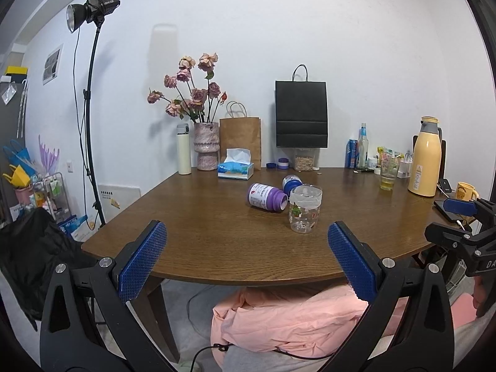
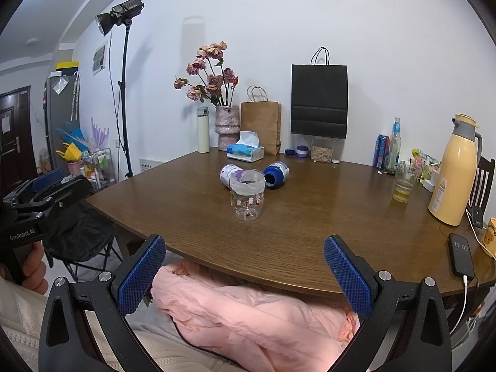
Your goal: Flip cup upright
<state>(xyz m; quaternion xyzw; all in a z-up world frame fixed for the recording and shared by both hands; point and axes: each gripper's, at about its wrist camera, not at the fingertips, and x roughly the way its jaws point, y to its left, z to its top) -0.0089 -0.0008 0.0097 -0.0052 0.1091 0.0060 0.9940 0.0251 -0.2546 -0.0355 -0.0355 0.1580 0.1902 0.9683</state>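
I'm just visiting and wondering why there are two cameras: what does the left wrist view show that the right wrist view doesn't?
Only the left wrist view shows the yellow mug at the table's right edge, and the right gripper from the side.

Only the right wrist view shows the lit phone whole, a dark door, and the left gripper with a hand on its handle.

Both show the clear cup standing mouth-up on the wooden table, two bottles lying behind it, and open blue-padded fingers.

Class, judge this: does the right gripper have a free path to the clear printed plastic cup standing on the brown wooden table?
Probably yes: the right gripper is open, and bare table lies before the cup.
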